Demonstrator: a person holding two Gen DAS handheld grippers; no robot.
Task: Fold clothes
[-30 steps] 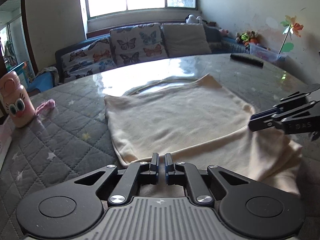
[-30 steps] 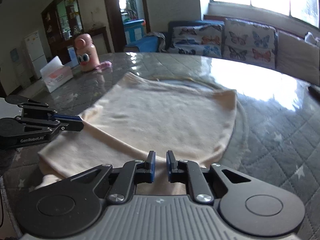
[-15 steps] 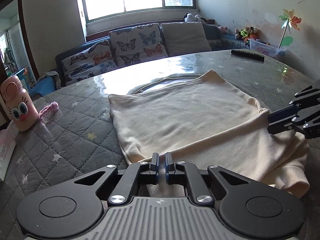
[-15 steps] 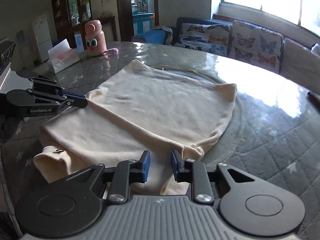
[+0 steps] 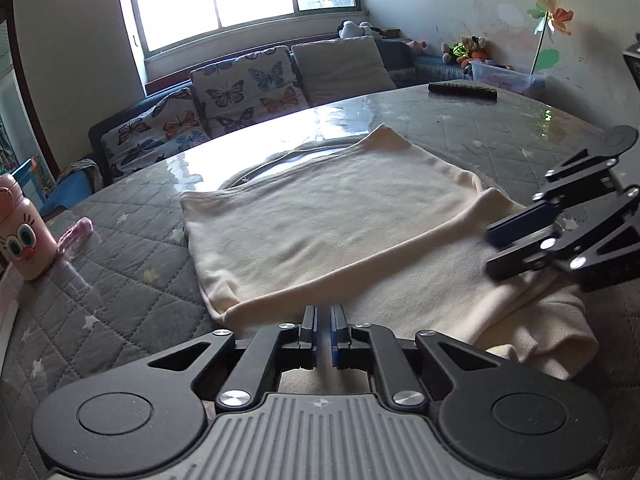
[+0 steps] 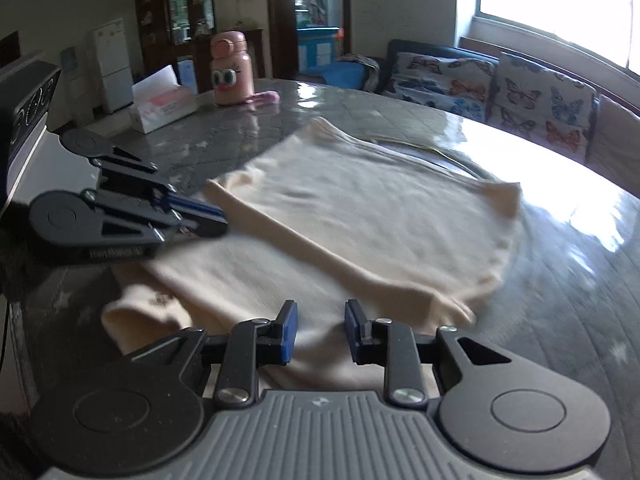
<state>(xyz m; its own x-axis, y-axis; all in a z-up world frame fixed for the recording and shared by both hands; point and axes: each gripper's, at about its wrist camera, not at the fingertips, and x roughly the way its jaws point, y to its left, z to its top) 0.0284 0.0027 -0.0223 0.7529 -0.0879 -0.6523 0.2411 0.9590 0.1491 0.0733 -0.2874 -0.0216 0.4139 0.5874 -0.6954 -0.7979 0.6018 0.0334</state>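
A cream garment [image 5: 340, 220] [image 6: 380, 208] lies flat on the round table, its near part folded over the rest. A cuff [image 5: 552, 340] [image 6: 132, 316] sticks out at one end. My left gripper [image 5: 324, 316] [image 6: 222, 224] is shut, its tips pinching the folded edge. My right gripper [image 6: 320, 324] [image 5: 490, 254] hovers low over the other end of the fold. Its jaws are opening; the cloth lies under the gap and the pads do not press on it.
A pink cartoon bottle [image 5: 22, 232] [image 6: 232, 72] and a tissue box [image 6: 164, 104] stand at the table's far side. A dark remote [image 5: 462, 90] lies near the far edge. The table [image 5: 100, 280] has a quilted grey cover. Behind it is a sofa [image 5: 240, 92] with butterfly cushions.
The right gripper's jaws went from shut to apart and let go of the cloth. In the left wrist view it drifted a little further over the garment. The left gripper stayed shut.
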